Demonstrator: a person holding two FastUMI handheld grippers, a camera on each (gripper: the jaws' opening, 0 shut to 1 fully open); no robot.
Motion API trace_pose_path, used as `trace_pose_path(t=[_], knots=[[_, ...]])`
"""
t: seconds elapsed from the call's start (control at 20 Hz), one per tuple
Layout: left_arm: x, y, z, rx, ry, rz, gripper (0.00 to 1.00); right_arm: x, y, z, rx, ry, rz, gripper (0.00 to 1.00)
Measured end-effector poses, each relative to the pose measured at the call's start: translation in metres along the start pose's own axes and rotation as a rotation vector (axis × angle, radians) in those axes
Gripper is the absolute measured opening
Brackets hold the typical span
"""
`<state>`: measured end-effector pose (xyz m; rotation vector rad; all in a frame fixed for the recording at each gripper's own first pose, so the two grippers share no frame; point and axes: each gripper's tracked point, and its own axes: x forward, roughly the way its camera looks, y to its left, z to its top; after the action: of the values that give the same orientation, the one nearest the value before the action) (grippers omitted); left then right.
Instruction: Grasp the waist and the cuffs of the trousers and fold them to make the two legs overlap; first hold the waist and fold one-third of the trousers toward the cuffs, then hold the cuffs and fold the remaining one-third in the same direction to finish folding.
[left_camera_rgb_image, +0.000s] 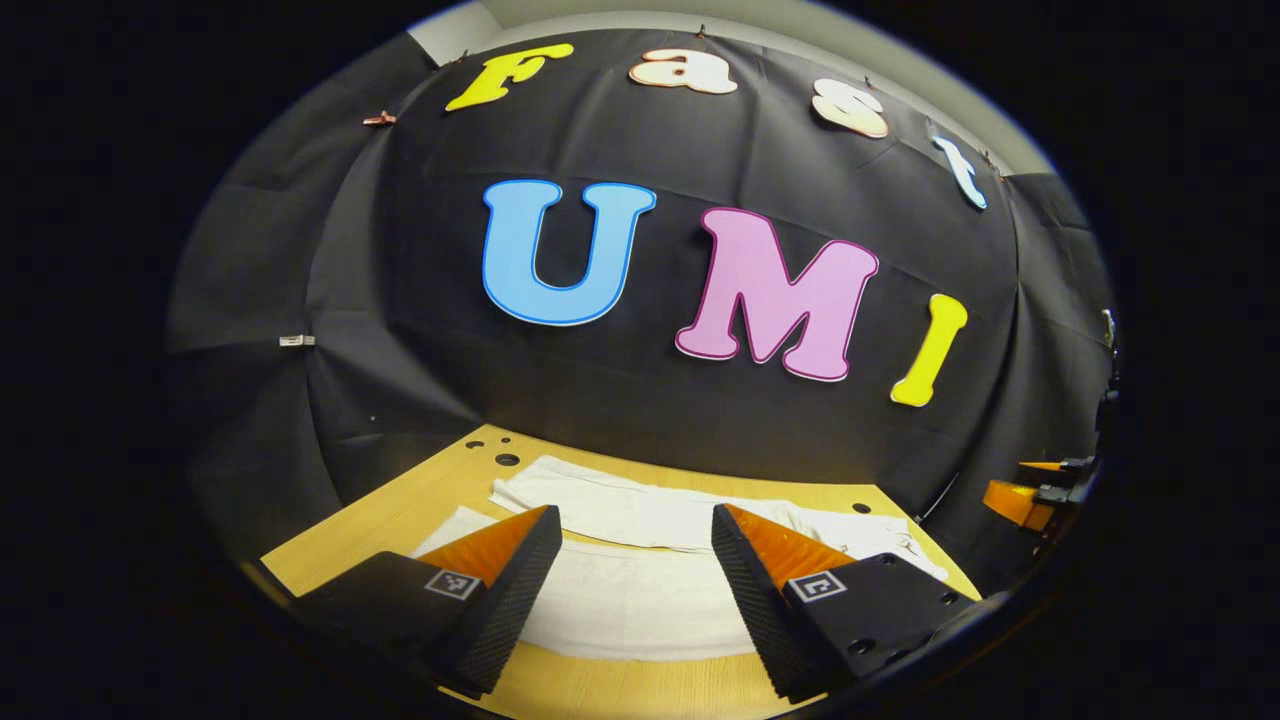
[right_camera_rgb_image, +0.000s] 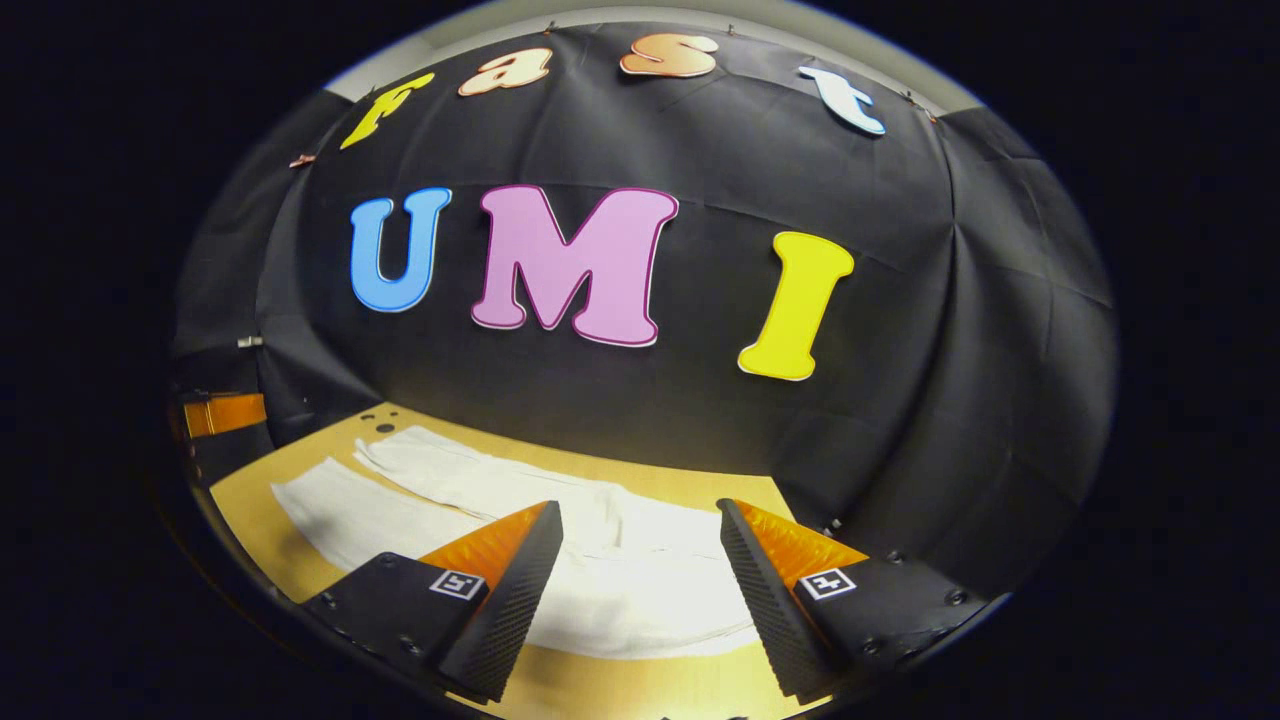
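Observation:
White trousers (left_camera_rgb_image: 620, 600) lie flat on a wooden table (left_camera_rgb_image: 380, 515), the two legs side by side with a seam-like gap between them. My left gripper (left_camera_rgb_image: 635, 512) hovers open above the near leg, nothing between its fingers. In the right gripper view the same trousers (right_camera_rgb_image: 620, 580) stretch from the left toward the middle, bunched wider near me. My right gripper (right_camera_rgb_image: 640, 505) hangs open over that wider part, holding nothing. The other gripper shows small at the right edge of the left gripper view (left_camera_rgb_image: 1040, 490) and at the left edge of the right gripper view (right_camera_rgb_image: 225, 412).
The table (right_camera_rgb_image: 250, 500) ends close behind the trousers at the black cloth wall. A few small holes (left_camera_rgb_image: 505, 458) dot the far left corner of the tabletop. A strip of bare wood runs along the near edge.

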<state>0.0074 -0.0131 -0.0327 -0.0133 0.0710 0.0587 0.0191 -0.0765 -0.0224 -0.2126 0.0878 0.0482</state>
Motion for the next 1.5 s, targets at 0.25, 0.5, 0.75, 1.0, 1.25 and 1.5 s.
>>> trace_pose_path(t=[0.25, 0.5, 0.75, 1.0, 1.25, 1.5], knots=[[0.005, -0.003, -0.022, -0.017, 0.04, 0.008, 0.95, 0.011, -0.061, -0.037, -0.044, 0.091, -0.045, 0.98], [0.005, 0.001, -0.056, -0.029, 0.111, 0.045, 0.96, 0.026, -0.124, -0.106, -0.256, 0.264, -0.073, 0.98], [0.005, 0.012, -0.082, -0.015, 0.169, 0.113, 0.96, 0.051, -0.154, -0.186, -0.58, 0.397, 0.085, 0.96], [0.007, 0.01, -0.091, -0.004, 0.192, 0.154, 0.96, 0.072, -0.161, -0.242, -0.832, 0.431, 0.214, 0.98], [0.013, 0.004, -0.1, 0.033, 0.226, 0.167, 0.96, 0.08, -0.149, -0.29, -1.012, 0.467, 0.384, 0.98], [0.021, 0.0, -0.119, 0.044, 0.275, 0.167, 0.96, 0.104, -0.139, -0.298, -1.111, 0.424, 0.411, 0.87]])
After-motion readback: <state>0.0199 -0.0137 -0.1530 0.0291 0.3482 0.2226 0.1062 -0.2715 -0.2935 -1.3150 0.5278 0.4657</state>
